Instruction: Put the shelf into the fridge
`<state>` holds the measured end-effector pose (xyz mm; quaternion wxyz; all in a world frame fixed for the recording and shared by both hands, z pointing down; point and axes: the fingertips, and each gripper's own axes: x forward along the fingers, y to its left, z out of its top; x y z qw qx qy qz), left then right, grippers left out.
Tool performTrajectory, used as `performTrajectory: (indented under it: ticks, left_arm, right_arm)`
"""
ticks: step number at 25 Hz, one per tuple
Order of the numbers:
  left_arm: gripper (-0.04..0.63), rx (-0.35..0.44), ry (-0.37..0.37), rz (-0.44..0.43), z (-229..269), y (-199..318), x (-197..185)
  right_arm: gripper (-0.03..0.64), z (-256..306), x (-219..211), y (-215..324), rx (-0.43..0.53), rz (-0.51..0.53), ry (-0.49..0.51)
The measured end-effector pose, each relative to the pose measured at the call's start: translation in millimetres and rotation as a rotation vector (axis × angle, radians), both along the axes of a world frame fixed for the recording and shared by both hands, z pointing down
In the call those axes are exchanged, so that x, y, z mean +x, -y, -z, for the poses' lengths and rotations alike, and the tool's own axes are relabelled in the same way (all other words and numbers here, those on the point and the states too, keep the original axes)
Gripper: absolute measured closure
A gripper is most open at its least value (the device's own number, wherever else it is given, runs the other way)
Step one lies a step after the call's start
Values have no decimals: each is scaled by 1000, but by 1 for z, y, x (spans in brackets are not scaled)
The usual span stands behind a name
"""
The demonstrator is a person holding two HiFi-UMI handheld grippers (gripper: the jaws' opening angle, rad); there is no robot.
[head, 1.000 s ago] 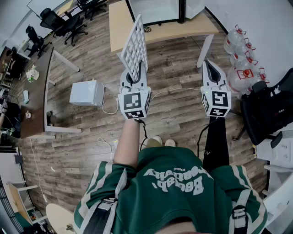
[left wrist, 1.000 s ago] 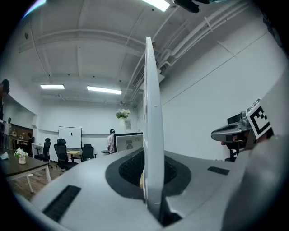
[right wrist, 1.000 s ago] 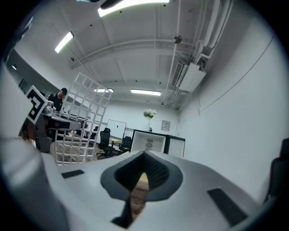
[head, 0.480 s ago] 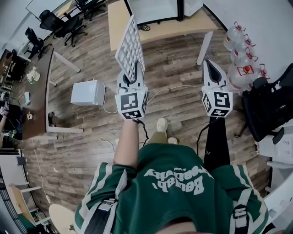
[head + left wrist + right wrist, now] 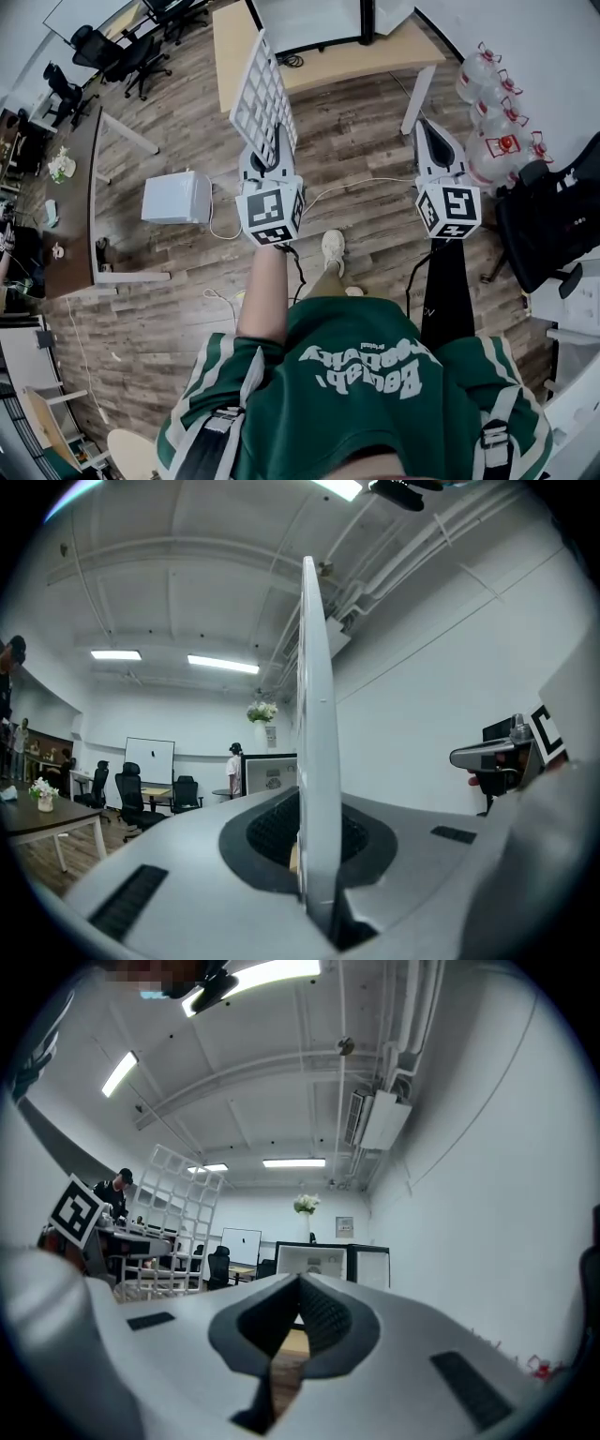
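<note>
Upper centre of the head view, the shelf [image 5: 263,94] stands on edge, pinched along its lower rim by the left gripper [image 5: 271,152]. At right, the right gripper [image 5: 428,128] has its jaws pressed together on nothing. Held by one edge only, the tall grid could swing, slip out, or clip the wooden table [image 5: 328,61] that carries the dark-framed cabinet [image 5: 309,21], probably the fridge. A cable [image 5: 361,184] crosses the floor just beyond the person's shoe [image 5: 331,251], a likely snag. Water jugs [image 5: 492,112] crowd the right edge.
</note>
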<state>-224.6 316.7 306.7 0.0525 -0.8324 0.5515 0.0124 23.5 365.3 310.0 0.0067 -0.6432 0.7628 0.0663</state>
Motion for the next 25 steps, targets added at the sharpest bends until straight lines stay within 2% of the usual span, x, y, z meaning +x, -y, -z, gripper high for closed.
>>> performTrajectory:
  ticks: [3,18,25]
  left_arm:
    - [572,-4,6,-11,-2,21,7]
    - [572,-1,8,-35,3,155,14]
    - [571,30,23,-126,2,207,24]
  right_arm:
    - [614,1,5,21,1,-7,18]
    - [614,12,4,138,3,-33,-16]
    - [614,11,-1,187,-6,-76,-17]
